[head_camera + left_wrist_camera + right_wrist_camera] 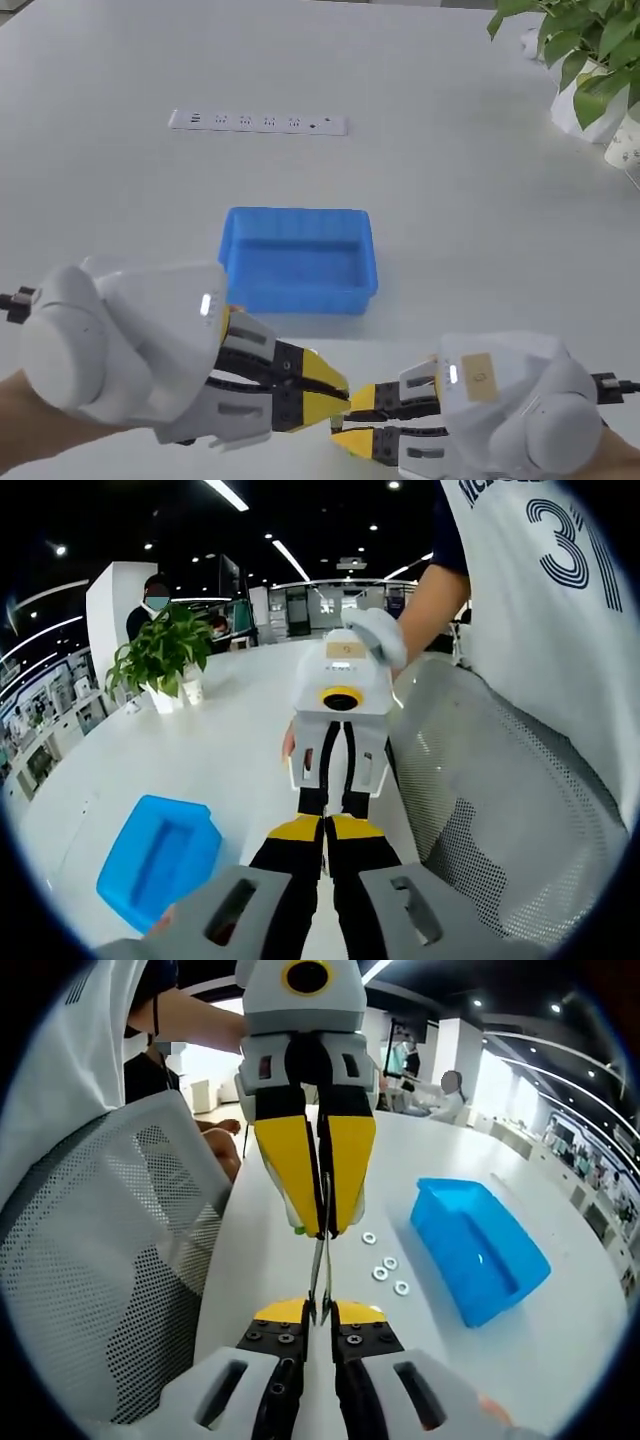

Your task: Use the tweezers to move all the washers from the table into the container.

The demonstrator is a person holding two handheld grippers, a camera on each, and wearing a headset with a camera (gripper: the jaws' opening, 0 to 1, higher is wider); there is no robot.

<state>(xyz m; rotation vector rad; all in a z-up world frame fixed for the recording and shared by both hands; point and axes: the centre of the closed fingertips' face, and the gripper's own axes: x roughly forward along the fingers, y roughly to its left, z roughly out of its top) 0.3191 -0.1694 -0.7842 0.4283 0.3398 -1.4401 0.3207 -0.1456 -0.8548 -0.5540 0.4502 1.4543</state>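
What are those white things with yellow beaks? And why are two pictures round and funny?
They are hand tools, not a robot: a person holds one gripper in each hand. The flat picture comes from a camera on the person's head. Each round picture comes from a camera riding on a gripper. The left gripper and the right gripper meet tip to tip, and both pinch thin metal tweezers. On the white table lie four small washers beside a blue container. Farther off are a power strip and a potted plant.
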